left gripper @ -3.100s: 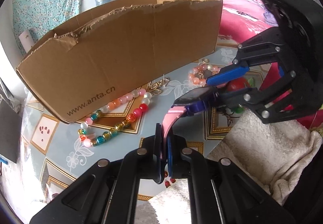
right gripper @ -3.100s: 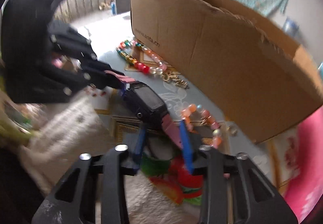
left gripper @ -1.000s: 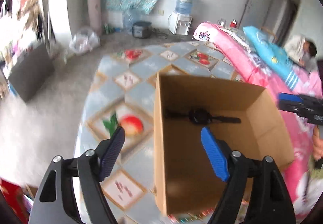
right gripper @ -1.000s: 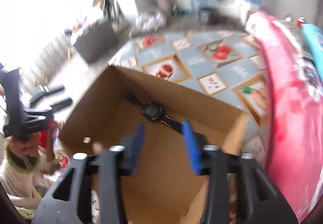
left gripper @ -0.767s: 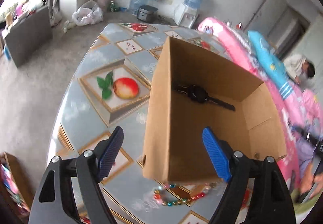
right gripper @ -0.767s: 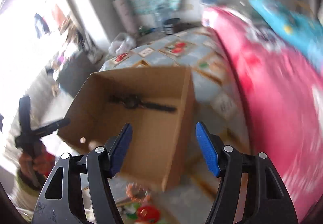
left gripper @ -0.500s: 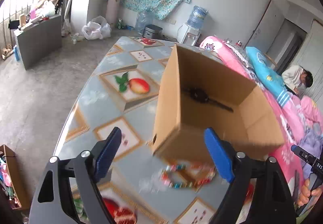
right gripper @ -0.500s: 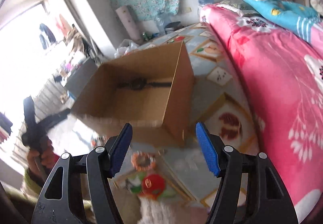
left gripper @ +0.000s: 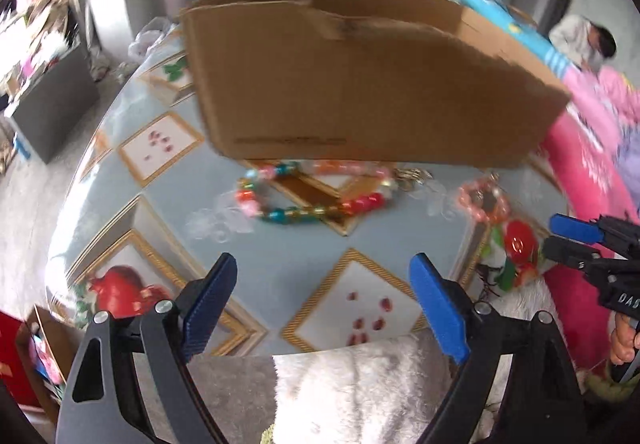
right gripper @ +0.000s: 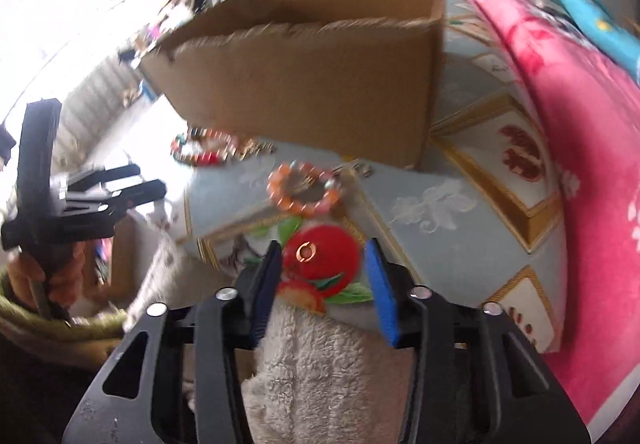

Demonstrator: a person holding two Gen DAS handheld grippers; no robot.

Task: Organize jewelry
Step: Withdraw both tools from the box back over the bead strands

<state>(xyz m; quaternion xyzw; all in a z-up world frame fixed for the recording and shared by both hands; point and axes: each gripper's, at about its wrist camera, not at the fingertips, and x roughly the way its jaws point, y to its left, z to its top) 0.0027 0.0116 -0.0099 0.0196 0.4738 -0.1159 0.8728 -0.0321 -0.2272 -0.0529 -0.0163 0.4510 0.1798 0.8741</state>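
A brown cardboard box [left gripper: 372,80] stands on the patterned table [left gripper: 280,256]; it also shows in the right wrist view [right gripper: 320,84]. A multicoloured bead necklace [left gripper: 312,192] lies in front of it, small in the right wrist view [right gripper: 204,148]. An orange-pink bead bracelet [left gripper: 482,198] lies to the right; in the right wrist view [right gripper: 304,190] it lies just ahead of my right gripper. A small gold ring [right gripper: 305,251] lies on the red fruit print between the right fingers. My left gripper [left gripper: 320,300] is open and empty. My right gripper [right gripper: 322,280] is open and empty.
A white fluffy cloth [left gripper: 360,384] lies at the table's near edge. A pink bed cover [right gripper: 560,124] runs along the right side. A person [left gripper: 580,40] sits on the bed behind. The other gripper shows at the right edge of the left wrist view [left gripper: 592,244].
Both grippers have dropped from above the box to low over the table's near edge. The watch inside the box is now hidden by the box wall.
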